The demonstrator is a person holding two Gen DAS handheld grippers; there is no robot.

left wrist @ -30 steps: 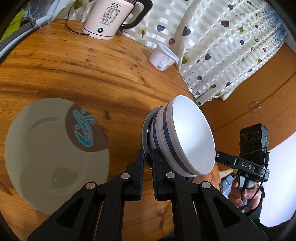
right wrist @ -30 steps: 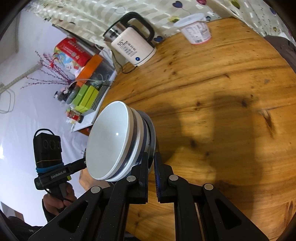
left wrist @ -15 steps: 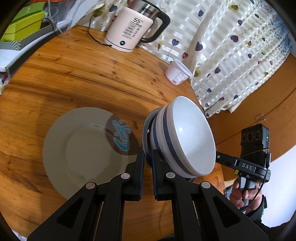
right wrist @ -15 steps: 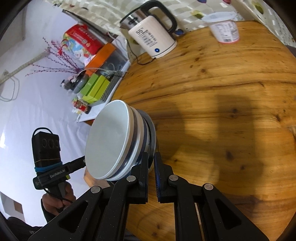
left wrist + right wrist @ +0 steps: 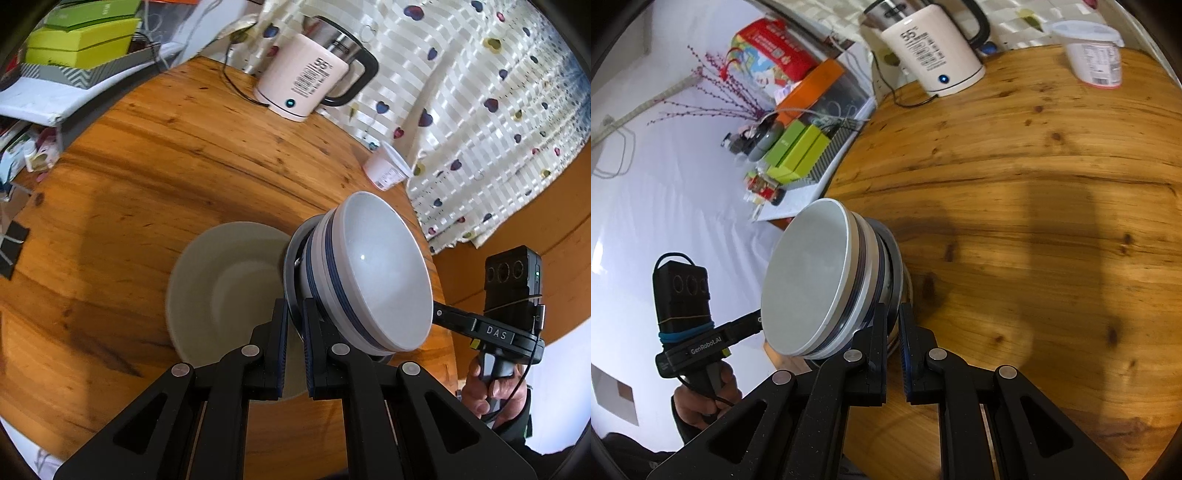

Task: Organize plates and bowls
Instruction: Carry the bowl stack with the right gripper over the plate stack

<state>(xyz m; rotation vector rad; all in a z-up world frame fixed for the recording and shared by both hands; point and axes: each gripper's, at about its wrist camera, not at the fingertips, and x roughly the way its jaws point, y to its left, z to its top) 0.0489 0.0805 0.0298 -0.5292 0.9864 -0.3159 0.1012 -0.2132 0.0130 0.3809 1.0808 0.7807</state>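
Observation:
Both grippers hold one stack together: a white bowl with dark blue bands [image 5: 373, 273] nested on a grey plate [image 5: 291, 258]. My left gripper [image 5: 293, 325] is shut on the plate's rim from one side. My right gripper [image 5: 894, 325] is shut on the same plate's rim [image 5: 899, 273] from the other side, with the bowl [image 5: 809, 280] facing left. The stack is held on edge in the air. A second, pale plate [image 5: 221, 288] lies flat on the round wooden table [image 5: 147, 177], below the stack.
A cream electric kettle [image 5: 306, 85] with its cord and a white plastic tub [image 5: 386, 171] stand at the table's far edge by the heart-patterned curtain [image 5: 480, 110]. Green boxes [image 5: 81, 40] and clutter sit on a shelf beside the table. The table's edge is near the stack.
Both grippers have lifted and pulled back with the stack. The flat plate on the table has shifted from the left toward the middle of the left wrist view, now under the stack.

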